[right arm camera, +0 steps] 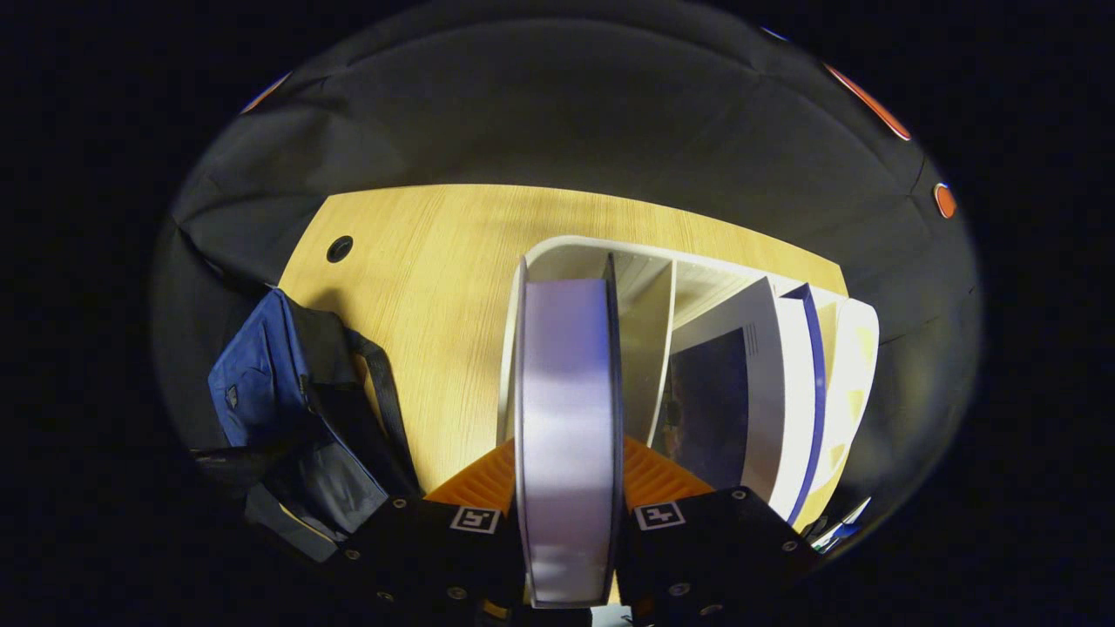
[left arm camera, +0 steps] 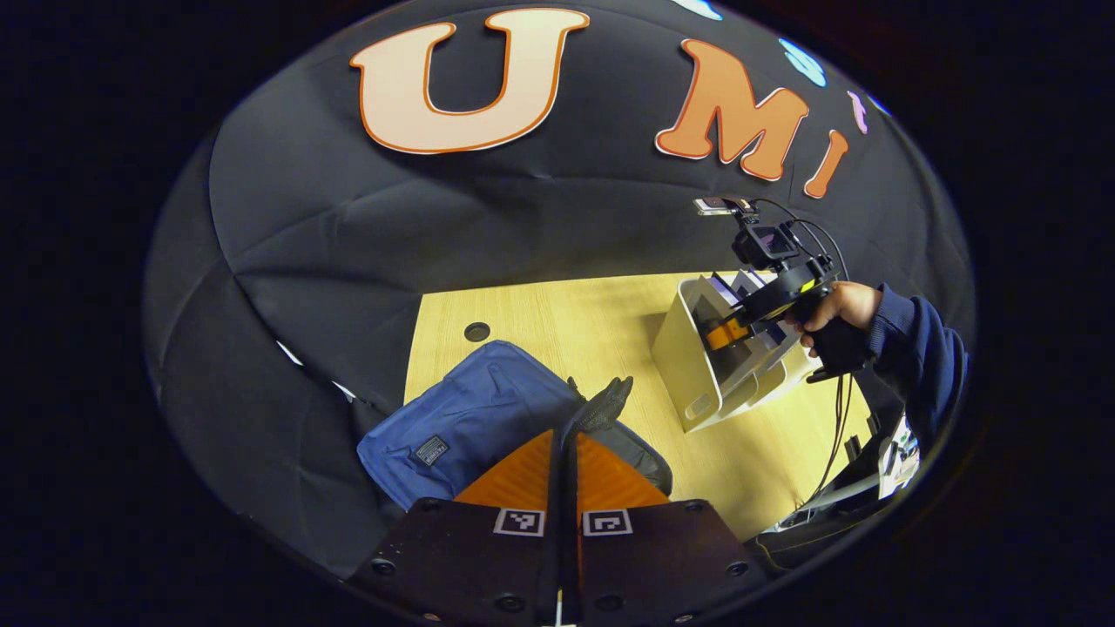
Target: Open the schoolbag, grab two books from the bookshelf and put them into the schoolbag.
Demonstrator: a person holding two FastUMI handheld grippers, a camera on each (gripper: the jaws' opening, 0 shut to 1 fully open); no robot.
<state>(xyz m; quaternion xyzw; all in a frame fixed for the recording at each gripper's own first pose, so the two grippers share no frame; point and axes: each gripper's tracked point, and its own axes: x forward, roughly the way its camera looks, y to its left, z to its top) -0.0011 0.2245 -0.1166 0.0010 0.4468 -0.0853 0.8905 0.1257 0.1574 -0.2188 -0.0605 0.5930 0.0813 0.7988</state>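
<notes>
On the counter: a blue schoolbag [left arm camera: 470,418] lies at the left of the wooden counter [left arm camera: 575,322], a white bookshelf [left arm camera: 697,366] stands well apart to its right.
Right gripper [right arm camera: 568,488]: its fingers [right arm camera: 475,483] are clamped on the spine of a pale book [right arm camera: 566,392] from both sides, at the bookshelf's left compartment.
Book axis: the book stands on edge, its spine running straight away from the fingers, in line with the compartment.
Second book: a white and blue book [right arm camera: 766,383] leans in the compartment to the right.
Left gripper [left arm camera: 564,475]: fingers pressed together with nothing between them, poised above the schoolbag's mouth.
Schoolbag: its dark flap [left arm camera: 601,405] stands up; seemingly open.
Key relation: the schoolbag lies to the left of the held book, so the book likely travels leftward; the left gripper is nearer the schoolbag.
</notes>
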